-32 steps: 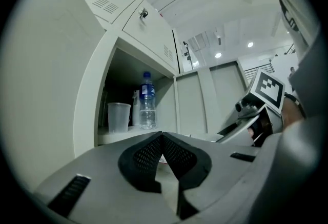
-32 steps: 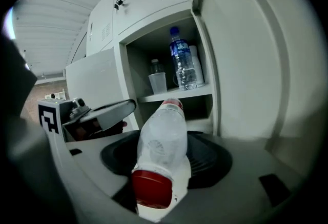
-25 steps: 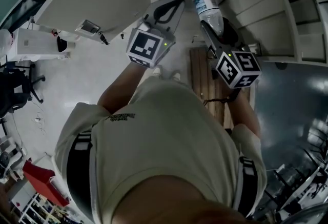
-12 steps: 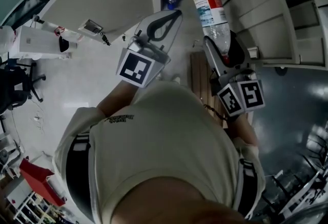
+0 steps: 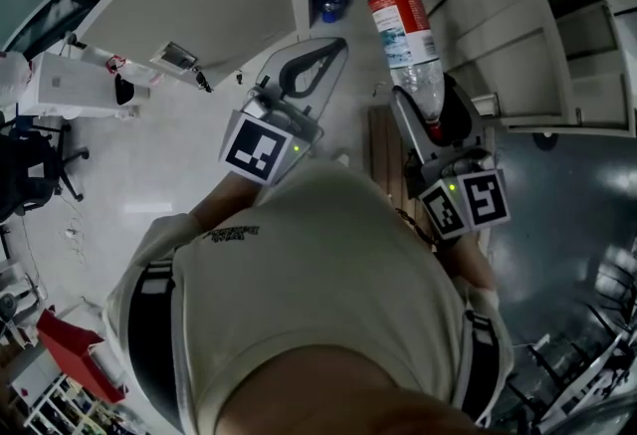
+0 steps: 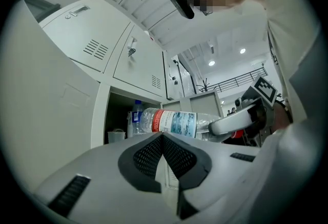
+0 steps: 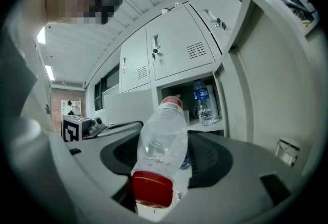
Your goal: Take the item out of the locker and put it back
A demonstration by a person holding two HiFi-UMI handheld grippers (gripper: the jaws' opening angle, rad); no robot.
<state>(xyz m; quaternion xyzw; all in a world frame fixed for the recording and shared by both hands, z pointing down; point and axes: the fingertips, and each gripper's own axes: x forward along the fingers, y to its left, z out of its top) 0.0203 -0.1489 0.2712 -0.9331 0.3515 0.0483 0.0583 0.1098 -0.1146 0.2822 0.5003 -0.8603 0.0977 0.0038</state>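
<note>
Right gripper view shows two clear plastic bottles: your right gripper [image 7: 166, 154] clamps the round red-capped bottle [image 7: 160, 136], and the blue-labelled bottle [image 7: 204, 102] stands upper right. Your left gripper [image 6: 163, 137] is pressed together, empty.

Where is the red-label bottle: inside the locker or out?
Out: the right tool grips the bottle in front of the open compartment.

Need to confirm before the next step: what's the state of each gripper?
Left gripper: closed, empty.
Right gripper: holding the water bottle near its capped end.
</note>
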